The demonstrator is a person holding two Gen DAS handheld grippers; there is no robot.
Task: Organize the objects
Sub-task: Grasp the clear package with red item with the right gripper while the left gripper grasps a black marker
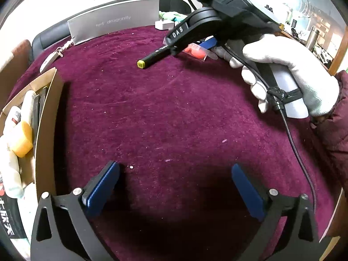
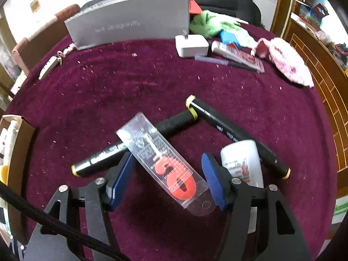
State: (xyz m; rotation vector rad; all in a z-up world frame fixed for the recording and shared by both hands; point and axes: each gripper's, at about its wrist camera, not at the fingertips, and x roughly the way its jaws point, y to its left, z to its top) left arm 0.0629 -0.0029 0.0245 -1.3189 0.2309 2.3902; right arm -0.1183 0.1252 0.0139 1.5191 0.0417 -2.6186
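Right wrist view: right gripper (image 2: 168, 179) jaws spread around clear packet (image 2: 162, 161), lower centre, leaning on black marker (image 2: 134, 143). Looks light, slick, crushable; pinch long edges. Left gripper (image 1: 174, 187) open, empty.

White-gloved right hand (image 1: 293, 74), maroon sleeve (image 1: 335, 126), black grippers with blue pads (image 1: 102, 187)

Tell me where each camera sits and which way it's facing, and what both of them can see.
Left wrist: rides the left gripper, open over bare maroon cloth, facing the gloved right hand and its gripper.
Right wrist: rides the right gripper, open around a clear packet lying over a black marker.
Shared: the grey box, the cardboard box, the cloth.
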